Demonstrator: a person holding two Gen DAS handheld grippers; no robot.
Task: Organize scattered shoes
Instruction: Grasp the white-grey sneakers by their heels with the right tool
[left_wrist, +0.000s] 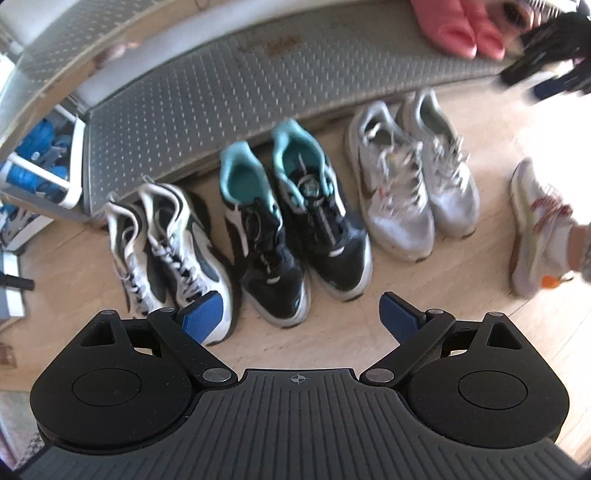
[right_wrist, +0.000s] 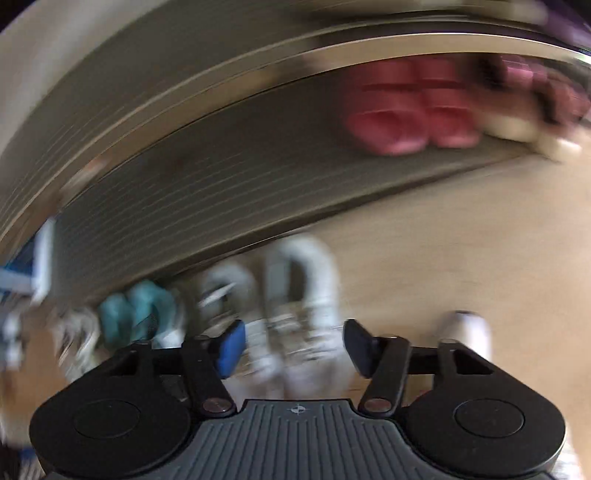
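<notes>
Against the perforated shelf's near edge (left_wrist: 221, 96), three sneaker pairs sit toes toward camera: white-black (left_wrist: 166, 251), teal-lined (left_wrist: 295, 229), grey (left_wrist: 410, 184). Left gripper (left_wrist: 301, 317) hangs above the teal pair's toes, pointing steeply down, jaws wide, empty. Right gripper (right_wrist: 295, 349), heavily blurred, half-open over the grey pair, nothing visibly clamped.

Three pairs of sneakers stand in a row across the middle of the left wrist frame, heels toward the grey perforated shelf. At left, a black-and-white laced pair (left_wrist: 166, 254); in the centre, a black pair with teal linings (left_wrist: 291, 225); at right, a worn white mesh pair (left_wrist: 410, 177). Each pair's shoes sit side by side, touching. A pink pair of slippers (left_wrist: 458, 29) rests on the shelf, upper right.
</notes>
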